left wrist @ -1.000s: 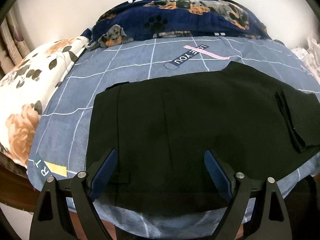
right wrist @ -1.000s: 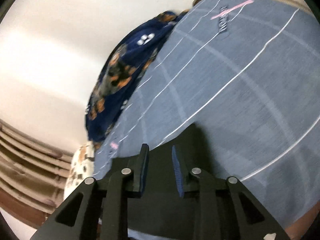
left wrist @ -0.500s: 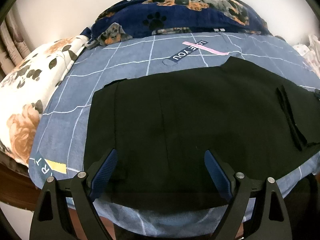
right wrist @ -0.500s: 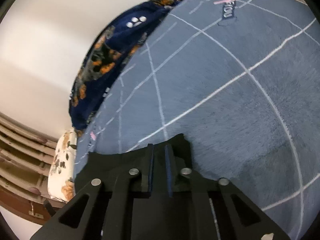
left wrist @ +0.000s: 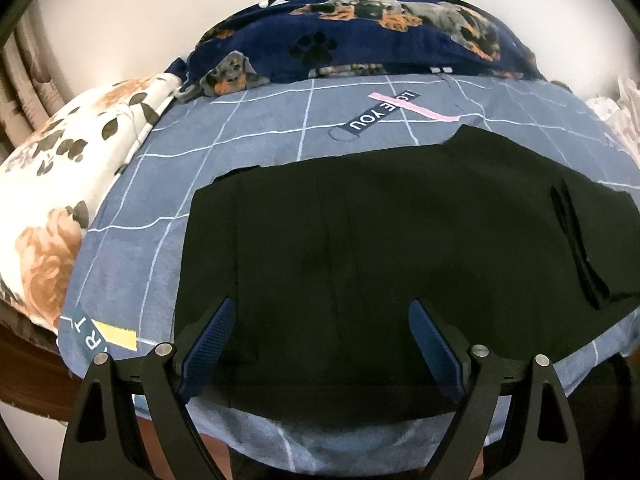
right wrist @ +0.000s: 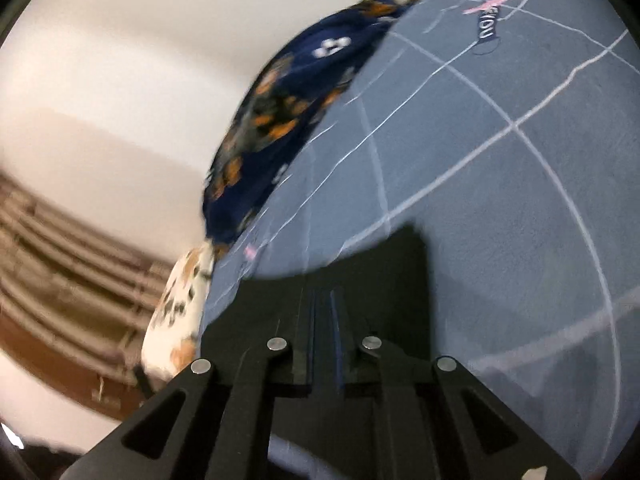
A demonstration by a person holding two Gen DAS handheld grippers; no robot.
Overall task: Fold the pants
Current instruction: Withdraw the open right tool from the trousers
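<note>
right tongs (right wrist: pixel 323 320) pinch black pants (left wrist: pixel 380 248) on blue bedsheet (left wrist: pixel 256 128).

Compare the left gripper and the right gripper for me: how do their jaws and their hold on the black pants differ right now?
The left gripper stands wide open above the black pants, with nothing pinched; the right gripper is nearly closed on the pants' edge, its jaws just easing open. The left wrist view is sharp, the right wrist view blurred. Both have blue pads and point toward the pants on the blue bedsheet.

Black pants (left wrist: pixel 400 240); blue sheet (left wrist: pixel 260 148) with white grid lines; navy dog-print blanket (left wrist: pixel 360 40); white pillow (left wrist: pixel 60 168), apparently floral.
</note>
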